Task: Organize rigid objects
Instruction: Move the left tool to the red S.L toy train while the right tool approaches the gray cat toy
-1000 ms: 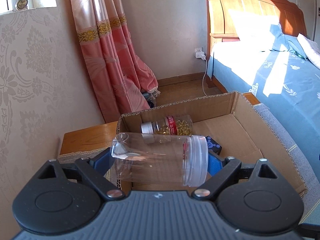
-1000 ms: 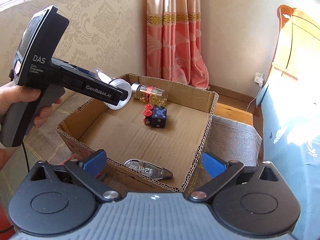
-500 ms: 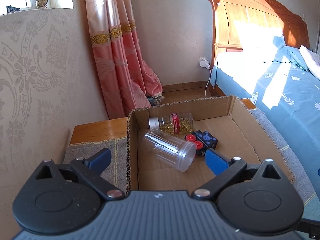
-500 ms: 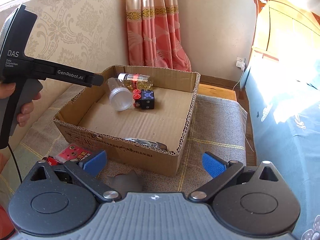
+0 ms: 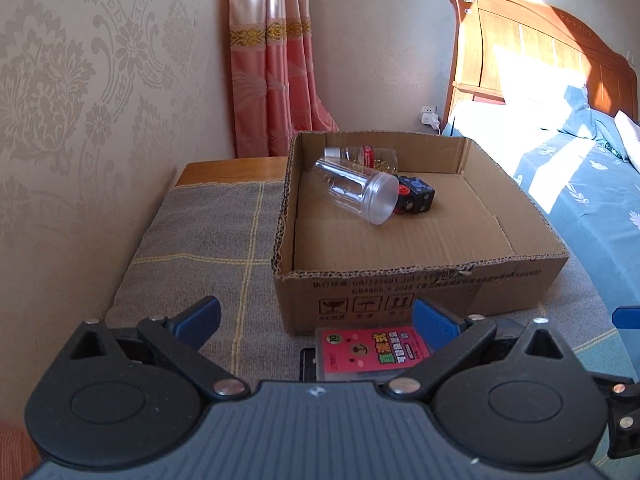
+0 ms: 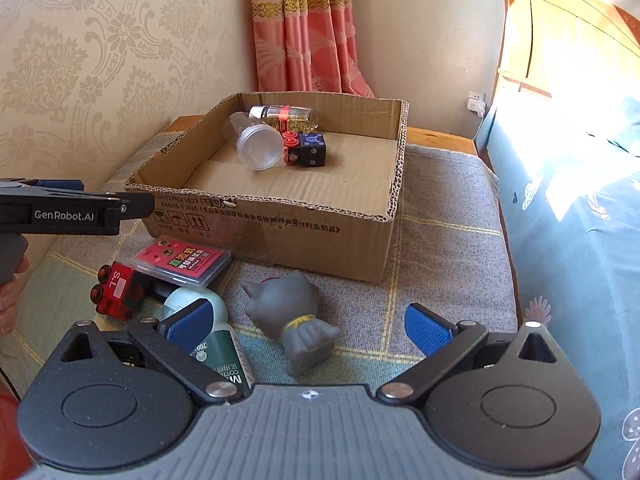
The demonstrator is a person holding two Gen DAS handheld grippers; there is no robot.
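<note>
A cardboard box [image 5: 420,280] [image 6: 272,216] on a grey cloth holds a clear plastic jar [image 5: 356,190] [image 6: 258,146] on its side, a pill bottle [image 5: 368,156] [image 6: 282,114] and a black cube with red knobs [image 5: 416,200] [image 6: 308,150]. My left gripper [image 5: 316,318] is open and empty, pulled back in front of the box, above a red card case [image 5: 372,350] [image 6: 182,260]. My right gripper [image 6: 306,322] is open and empty over a grey cat figure [image 6: 292,320]. A red toy train [image 6: 116,290] and a green-white bottle [image 6: 216,344] lie in front of the box.
A patterned wall [image 5: 80,100] is on the left, a pink curtain [image 5: 276,60] behind the box, and a bed with a blue sheet [image 5: 592,184] on the right. The left gripper body [image 6: 72,214] reaches in at the left of the right wrist view.
My left gripper let go of the clear jar in the box, opened and drew back out of the box. My right gripper also drew back, bringing the loose items into view.
</note>
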